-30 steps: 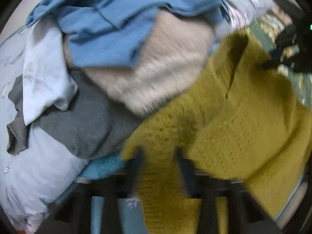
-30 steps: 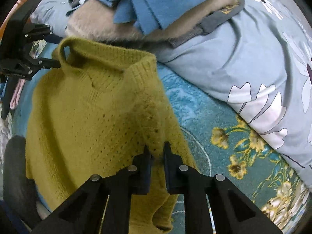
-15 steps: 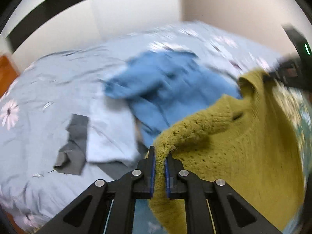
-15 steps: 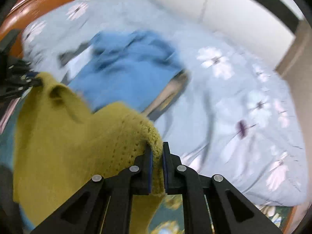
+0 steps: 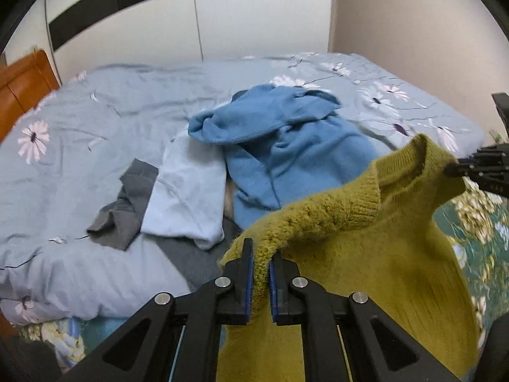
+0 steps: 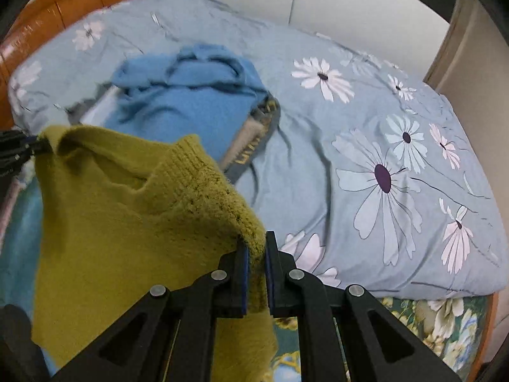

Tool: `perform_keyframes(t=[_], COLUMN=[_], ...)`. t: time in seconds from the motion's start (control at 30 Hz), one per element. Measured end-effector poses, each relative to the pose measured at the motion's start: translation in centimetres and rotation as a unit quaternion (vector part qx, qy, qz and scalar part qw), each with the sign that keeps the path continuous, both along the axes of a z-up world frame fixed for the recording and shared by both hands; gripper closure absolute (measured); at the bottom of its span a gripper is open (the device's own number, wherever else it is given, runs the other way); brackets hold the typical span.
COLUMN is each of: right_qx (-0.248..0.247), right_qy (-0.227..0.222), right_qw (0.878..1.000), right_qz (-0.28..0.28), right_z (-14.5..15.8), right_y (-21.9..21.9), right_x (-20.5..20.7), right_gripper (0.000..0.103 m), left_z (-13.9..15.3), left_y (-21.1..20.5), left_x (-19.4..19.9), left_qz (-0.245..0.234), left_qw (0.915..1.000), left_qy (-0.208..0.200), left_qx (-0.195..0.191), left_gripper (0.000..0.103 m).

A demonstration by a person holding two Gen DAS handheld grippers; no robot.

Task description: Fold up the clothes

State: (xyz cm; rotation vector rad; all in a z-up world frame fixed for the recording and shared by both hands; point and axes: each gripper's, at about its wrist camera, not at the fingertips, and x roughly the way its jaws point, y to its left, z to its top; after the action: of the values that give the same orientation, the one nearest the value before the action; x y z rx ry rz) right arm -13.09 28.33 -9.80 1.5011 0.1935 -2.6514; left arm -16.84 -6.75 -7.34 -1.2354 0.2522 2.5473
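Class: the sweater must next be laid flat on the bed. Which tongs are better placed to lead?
Neither clearly: left tongs and right tongs each pinch a shoulder of the sweater, which hangs between them.

Heap of clothes (image 5: 280, 159) sat mid-bed on floral duvet (image 5: 95, 133), directly ahead of both grippers. Bare duvet lay open left of heap and, in right wrist view, wide to its right (image 6: 381, 165). Mustard sweater (image 5: 366, 254) hung between grippers, blocking the near foreground. Wooden headboard (image 6: 63, 9) bounded far side.
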Motion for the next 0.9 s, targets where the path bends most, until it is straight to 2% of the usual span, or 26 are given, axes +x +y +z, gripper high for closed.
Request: perform_keyframes(t=[0.13, 0.33, 0.57, 0.77, 0.9], right_qx=[-0.006, -0.027, -0.047, -0.058, -0.068], right_qy=[-0.001, -0.024, -0.066, -0.088, -0.113], right_qw=[1.0, 0.999, 0.997, 0.994, 0.991], right_qz=[0.011, 0.011, -0.01, -0.02, -0.019], right_z=[-0.2, -2.3, -5.4, -7.0, -8.3], right_y=[-1.7, -3.1, -4.4, -5.2, -5.8], right_x=[3.6, 11.1, 19.4, 24.8, 26.9], right_gripper=[0.094, 0.094, 0.094, 0.094, 0.094], left_z=[-0.3, -2.9, -5.9, -6.1, -7.4], left_y=[-0.5, -1.5, -0.2, -0.2, -0.1], left_x=[3.8, 11.9, 19.8, 24.4, 25.7], left_qz=[0.007, 0.054, 0.074, 0.11, 0.12], left_qw=[0.9999, 0.996, 0.9913, 0.9865, 0.9806], left_qy=[-0.014, -0.06, -0.109, -0.12, -0.155], left_qx=[0.003, 0.039, 0.009, 0.013, -0.002], left_gripper=[0.094, 0.094, 0.094, 0.094, 0.094])
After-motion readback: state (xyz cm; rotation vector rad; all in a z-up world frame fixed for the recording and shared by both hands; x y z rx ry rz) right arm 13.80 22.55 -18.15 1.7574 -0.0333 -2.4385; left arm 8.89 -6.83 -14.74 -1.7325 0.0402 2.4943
